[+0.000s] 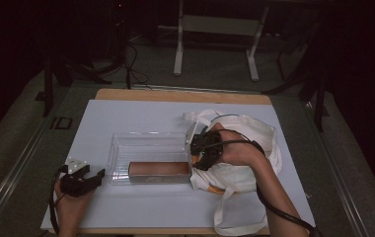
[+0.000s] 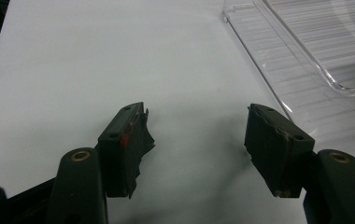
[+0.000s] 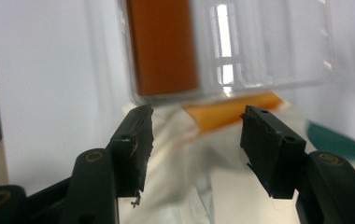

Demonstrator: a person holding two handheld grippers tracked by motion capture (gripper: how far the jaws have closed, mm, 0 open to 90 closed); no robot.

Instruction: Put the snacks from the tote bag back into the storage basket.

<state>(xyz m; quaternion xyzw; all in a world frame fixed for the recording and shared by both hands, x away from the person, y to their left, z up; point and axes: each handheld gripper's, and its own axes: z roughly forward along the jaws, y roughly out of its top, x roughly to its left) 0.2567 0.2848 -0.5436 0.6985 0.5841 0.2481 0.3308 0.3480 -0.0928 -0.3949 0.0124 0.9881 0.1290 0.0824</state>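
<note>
The right gripper [image 1: 204,150], jaws wide and empty, hovers over the white cloth bag [image 1: 247,163] toward the desk's right edge, where an orange box [image 3: 234,112] peeks out. Approach it squarely and grip across its narrow width. Its long axis seems to run along the clear tray [image 1: 121,148]'s end wall. The left gripper [image 1: 84,178] rests open near the front-left corner.

A: Where is there free room on the surface [image 1: 141,116]?

B: From ten to one o'clock the white top lies bare, and so does the strip along six o'clock.

A: What blocks the middle?

B: The clear tray [image 1: 148,157], with a brown box [image 1: 159,169] along its near wall. At three o'clock the white cloth bag [image 1: 247,148] touches the tray's end.

A: And the left claw [image 1: 93,177]?

B: It sits at eight o'clock, jaws apart, bare surface between them, the tray just beside.
</note>
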